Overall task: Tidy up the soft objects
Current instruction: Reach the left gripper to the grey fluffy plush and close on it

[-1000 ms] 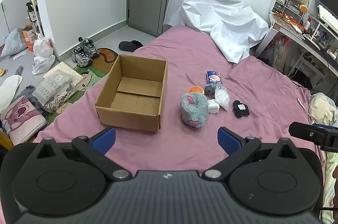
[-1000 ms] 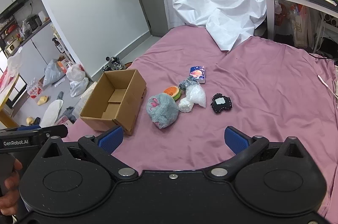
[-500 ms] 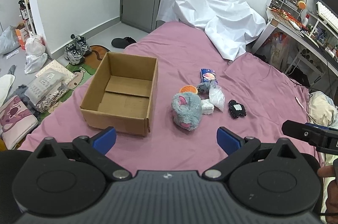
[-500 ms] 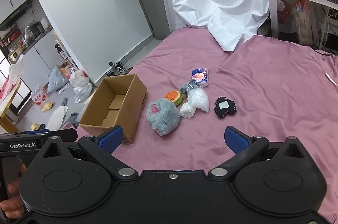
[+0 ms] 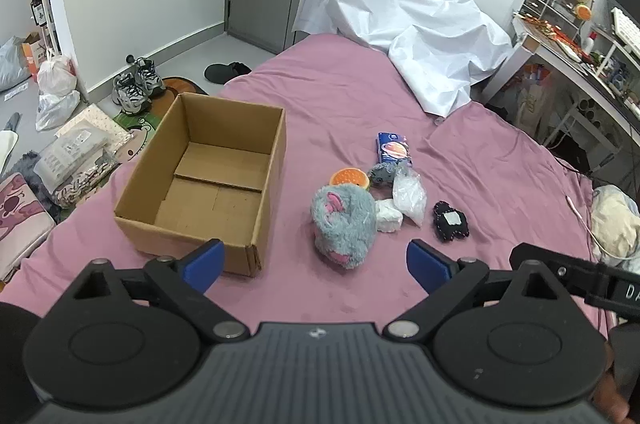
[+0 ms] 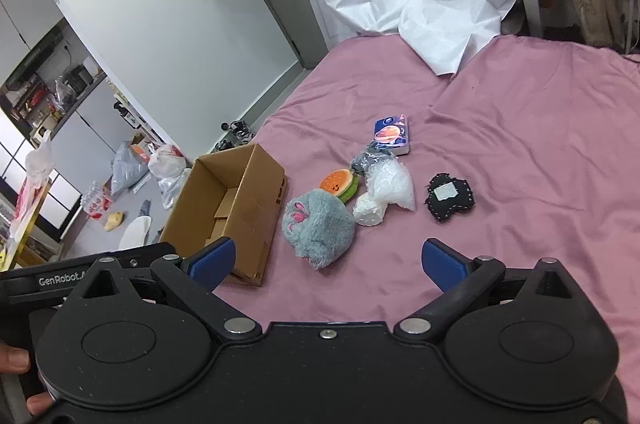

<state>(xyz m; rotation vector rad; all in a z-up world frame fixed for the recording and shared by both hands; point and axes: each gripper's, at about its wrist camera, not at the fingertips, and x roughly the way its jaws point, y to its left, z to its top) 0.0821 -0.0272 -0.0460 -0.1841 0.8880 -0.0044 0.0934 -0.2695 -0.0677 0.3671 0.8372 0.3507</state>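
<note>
An empty open cardboard box (image 5: 208,184) (image 6: 228,208) stands on the pink bed. To its right lie a grey fluffy plush (image 5: 344,224) (image 6: 318,228), an orange burger-like toy (image 5: 349,178) (image 6: 338,184), a small grey plush (image 5: 382,172), a clear plastic bag (image 5: 410,196) (image 6: 390,184), a white soft lump (image 5: 388,220) (image 6: 368,212), a black patch toy (image 5: 450,226) (image 6: 450,196) and a blue tissue pack (image 5: 393,148) (image 6: 391,134). My left gripper (image 5: 316,264) and right gripper (image 6: 326,264) are both open and empty, above the bed short of the pile.
A white sheet (image 5: 400,24) covers something at the head of the bed. A desk with clutter (image 5: 576,40) stands on the right. Shoes (image 5: 136,84), bags and packages lie on the floor left of the bed. A white cable (image 5: 580,212) lies at the right.
Both grippers have moved closer to the box and the pile, which look larger now. Both stay open. Nothing on the bed has moved.
</note>
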